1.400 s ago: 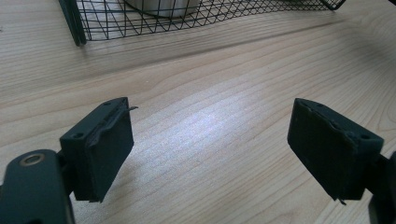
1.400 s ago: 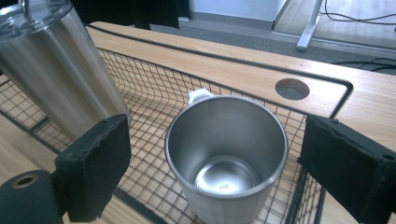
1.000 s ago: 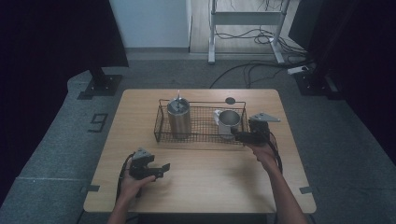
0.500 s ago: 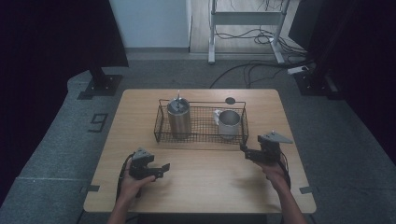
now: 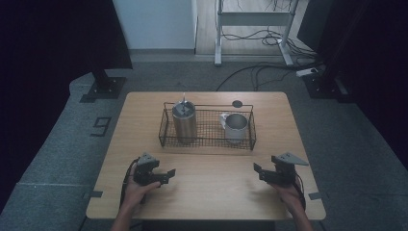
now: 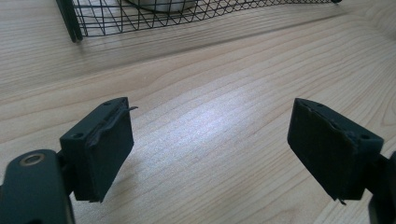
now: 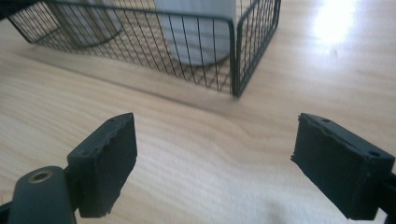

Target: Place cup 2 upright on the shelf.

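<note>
Black left claw [image 6: 210, 149] — wide apart, empty.

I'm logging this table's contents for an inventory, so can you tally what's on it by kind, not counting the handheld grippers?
Wire basket: 1
Metal tumbler: 1
Metal mug: 1
Small dark disc: 1
Total: 4

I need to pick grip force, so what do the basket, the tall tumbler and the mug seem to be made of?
The basket looks like thin dark wire, probably coated steel, given its open mesh. The tall tumbler looks like brushed stainless steel: dull grey sheen. The mug seems to be pale metal or enamel; its finish is hard to tell.
</note>
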`<state>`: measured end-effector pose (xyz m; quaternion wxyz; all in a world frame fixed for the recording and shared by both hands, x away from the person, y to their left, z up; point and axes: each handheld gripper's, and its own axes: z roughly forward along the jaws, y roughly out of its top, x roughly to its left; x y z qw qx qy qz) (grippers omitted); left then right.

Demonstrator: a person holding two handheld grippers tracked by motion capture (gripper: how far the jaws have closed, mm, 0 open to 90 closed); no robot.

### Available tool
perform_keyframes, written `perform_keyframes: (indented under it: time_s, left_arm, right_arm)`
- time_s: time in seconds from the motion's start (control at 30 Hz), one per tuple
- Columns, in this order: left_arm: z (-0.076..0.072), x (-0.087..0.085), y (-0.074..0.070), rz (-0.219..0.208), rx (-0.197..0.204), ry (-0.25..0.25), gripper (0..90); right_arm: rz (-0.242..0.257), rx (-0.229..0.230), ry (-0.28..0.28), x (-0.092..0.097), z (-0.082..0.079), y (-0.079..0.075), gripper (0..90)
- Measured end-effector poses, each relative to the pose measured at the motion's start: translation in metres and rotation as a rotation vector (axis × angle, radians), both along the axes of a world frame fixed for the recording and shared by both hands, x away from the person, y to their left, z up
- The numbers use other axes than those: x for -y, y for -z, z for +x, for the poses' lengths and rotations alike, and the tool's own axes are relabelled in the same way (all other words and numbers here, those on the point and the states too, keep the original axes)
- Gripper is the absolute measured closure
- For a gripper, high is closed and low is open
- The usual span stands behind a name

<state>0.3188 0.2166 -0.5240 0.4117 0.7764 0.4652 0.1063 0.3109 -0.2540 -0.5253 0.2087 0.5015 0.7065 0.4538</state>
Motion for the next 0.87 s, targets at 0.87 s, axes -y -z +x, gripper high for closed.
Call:
perform_keyframes:
  time_s: [0.87]
  left_arm:
    - [0.0, 0.004, 0.002, 0.01, -0.004, 0.012, 14.6]
  right_arm:
    - [-0.032, -0.044, 0.019, 0.005, -0.004, 0.018, 13.2]
